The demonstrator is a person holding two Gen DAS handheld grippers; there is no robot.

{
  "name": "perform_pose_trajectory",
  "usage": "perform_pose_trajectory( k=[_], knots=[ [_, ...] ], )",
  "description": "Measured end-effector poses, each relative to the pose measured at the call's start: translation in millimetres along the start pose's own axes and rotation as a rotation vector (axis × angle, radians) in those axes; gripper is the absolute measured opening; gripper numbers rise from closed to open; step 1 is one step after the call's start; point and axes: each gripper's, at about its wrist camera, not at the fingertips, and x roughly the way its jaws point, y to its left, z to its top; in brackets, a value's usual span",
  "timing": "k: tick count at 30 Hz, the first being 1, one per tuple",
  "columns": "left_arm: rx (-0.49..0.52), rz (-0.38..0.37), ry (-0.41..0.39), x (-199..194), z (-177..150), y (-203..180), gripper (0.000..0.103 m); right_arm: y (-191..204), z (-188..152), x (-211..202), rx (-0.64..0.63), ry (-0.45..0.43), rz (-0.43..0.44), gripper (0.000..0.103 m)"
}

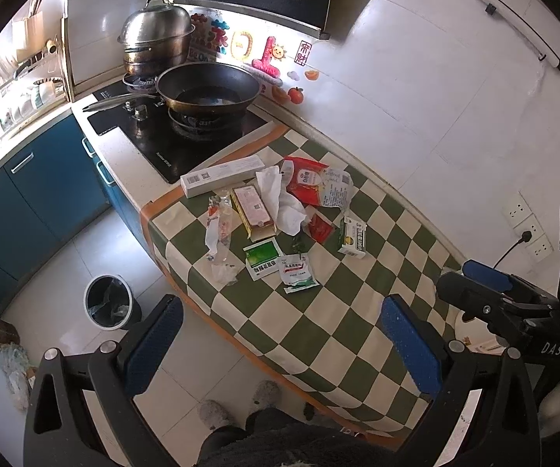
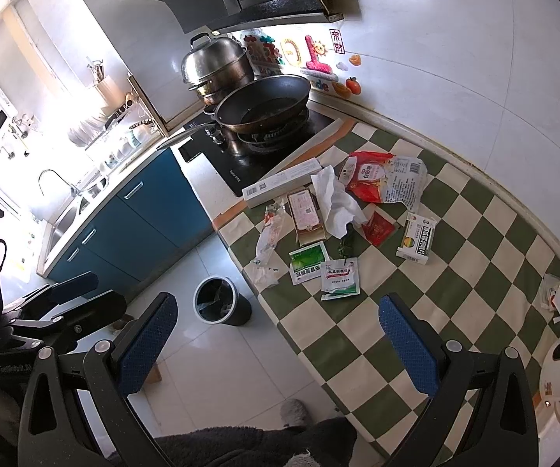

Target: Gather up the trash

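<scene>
Both tools, left (image 1: 280, 346) and right (image 2: 280, 346), are released and empty. The floor bin (image 1: 108, 307) holds only a liner; wrappers (image 1: 311, 181) lie on the tabletop (image 1: 330, 311).

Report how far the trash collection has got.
Barely started. Done: nothing visibly collected. In hand: nothing; left gripper and right gripper are open above the checkered cloth. Left: the wrappers, tissue and boxes still need binning in the bin.

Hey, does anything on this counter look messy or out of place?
Yes. Litter is scattered over the checkered cloth: a crumpled tissue, a torn red bag, sachets, small boxes and a clear wrapper. The bin stands on the floor beside the counter.
</scene>
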Motion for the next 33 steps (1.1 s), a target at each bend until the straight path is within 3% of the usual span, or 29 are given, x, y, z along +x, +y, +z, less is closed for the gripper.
perform_pose_trajectory(
  k=[33],
  knots=[
    [0.001, -0.024, -0.005, 0.1, 3.5, -6.0, 0.103, -0.2, -5.2, -6.5, 0.005, 0.000, 0.013, 0.103]
  ],
)
